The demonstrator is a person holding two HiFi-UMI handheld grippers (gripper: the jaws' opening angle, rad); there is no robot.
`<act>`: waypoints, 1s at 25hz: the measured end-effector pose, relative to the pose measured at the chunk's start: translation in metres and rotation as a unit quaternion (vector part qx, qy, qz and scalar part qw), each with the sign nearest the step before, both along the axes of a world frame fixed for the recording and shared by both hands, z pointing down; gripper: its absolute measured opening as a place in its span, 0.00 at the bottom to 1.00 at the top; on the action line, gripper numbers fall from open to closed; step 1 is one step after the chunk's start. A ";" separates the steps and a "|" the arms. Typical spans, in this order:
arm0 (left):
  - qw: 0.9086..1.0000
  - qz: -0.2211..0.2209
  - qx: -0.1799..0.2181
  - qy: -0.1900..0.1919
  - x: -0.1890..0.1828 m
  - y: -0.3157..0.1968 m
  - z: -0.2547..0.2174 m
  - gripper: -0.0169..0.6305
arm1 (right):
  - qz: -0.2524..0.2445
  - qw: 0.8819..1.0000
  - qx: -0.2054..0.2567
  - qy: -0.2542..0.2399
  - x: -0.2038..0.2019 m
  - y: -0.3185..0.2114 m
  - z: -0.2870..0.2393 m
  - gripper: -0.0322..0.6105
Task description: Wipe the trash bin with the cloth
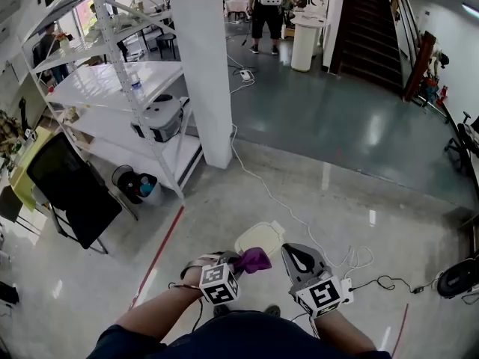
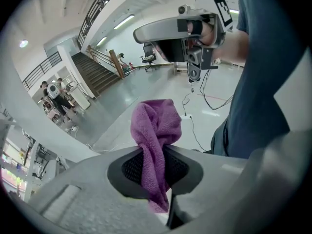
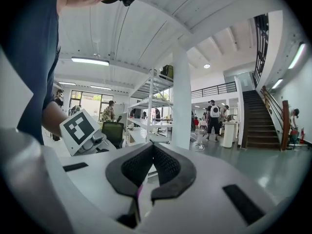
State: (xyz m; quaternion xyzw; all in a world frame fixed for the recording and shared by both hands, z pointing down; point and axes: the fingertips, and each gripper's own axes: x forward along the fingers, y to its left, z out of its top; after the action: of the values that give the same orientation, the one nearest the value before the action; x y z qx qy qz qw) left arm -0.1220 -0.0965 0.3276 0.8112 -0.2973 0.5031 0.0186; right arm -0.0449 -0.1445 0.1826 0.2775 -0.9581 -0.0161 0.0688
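Head view: Left gripper (image 1: 236,260) is low in the frame, its fingers clamped on a purple cloth (image 1: 254,259) that bunches out past the tips. Right gripper (image 1: 292,253) is just beside it, to the right, and carries nothing. A pale trash bin (image 1: 259,239), seen from above, stands on the floor (image 1: 337,126) just ahead of both grippers. A white cable (image 1: 263,189) runs across the floor from the bin side toward a white column (image 1: 206,66). A white shelf rack (image 1: 120,81) stands left of the column.

Left gripper view: Fingers (image 2: 130,168) are pressed onto the cloth (image 2: 156,128). The upper part stands up in a folded lump above them and a short tail hangs below. The right gripper (image 2: 146,33) shows at the top, held level, well above the cloth.

Right gripper view: Fingers (image 3: 168,165) are together, tips meeting, with nothing between them. A thin purple sliver shows through the slit below the tips. The left gripper's marker cube (image 3: 79,130) is at the left.
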 end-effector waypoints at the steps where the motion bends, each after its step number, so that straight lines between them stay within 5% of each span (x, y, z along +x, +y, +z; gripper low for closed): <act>1: 1.000 -0.002 0.001 -0.001 -0.001 -0.001 -0.001 0.11 | 0.002 1.000 -0.002 0.001 0.001 0.000 0.000 0.07; 8: 0.999 -0.027 0.010 0.015 -0.008 0.002 -0.008 0.11 | -0.027 1.000 -0.002 0.003 -0.009 0.018 -0.002 0.07; 12: 0.991 -0.078 0.019 0.108 -0.007 0.007 -0.031 0.11 | -0.041 0.999 0.006 -0.004 -0.014 0.032 -0.013 0.07; 18: 0.950 -0.125 0.068 0.277 0.004 0.019 -0.097 0.11 | -0.051 0.998 0.016 -0.019 -0.011 0.050 -0.027 0.07; 25: 0.894 -0.113 0.128 0.415 0.025 0.037 -0.171 0.11 | -0.062 0.998 0.019 -0.022 -0.009 0.069 -0.038 0.07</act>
State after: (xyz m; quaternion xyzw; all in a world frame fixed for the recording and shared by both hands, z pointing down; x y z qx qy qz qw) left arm -0.0970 -0.0596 0.1567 0.9023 -0.4146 0.0727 0.0929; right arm -0.0543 -0.0756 0.1442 0.2195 -0.9742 -0.0323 0.0417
